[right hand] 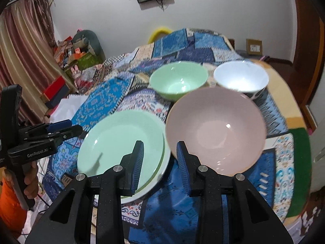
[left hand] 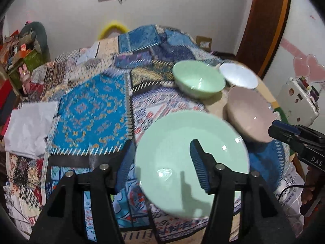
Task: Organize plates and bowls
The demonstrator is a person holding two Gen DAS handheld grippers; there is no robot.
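Observation:
A mint green plate (right hand: pixel 121 138) lies on a white plate (right hand: pixel 160 172) on the patchwork cloth. It also shows in the left wrist view (left hand: pixel 182 134). A pink bowl (right hand: pixel 215 128) stands right of it, also in the left wrist view (left hand: pixel 247 111). Behind stand a green bowl (right hand: pixel 178 79) and a white bowl (right hand: pixel 241 77). My left gripper (left hand: pixel 160 166) is open, its fingers straddling the green plate's left rim. My right gripper (right hand: pixel 160 162) is open above the gap between the plates and the pink bowl, holding nothing.
A patchwork cloth (left hand: pixel 91 109) covers the table. White paper (left hand: pixel 30 126) lies at its left edge. Boxes and clutter (right hand: pixel 77 55) stand beyond the far left. A white appliance (left hand: pixel 296 99) stands to the right, off the table.

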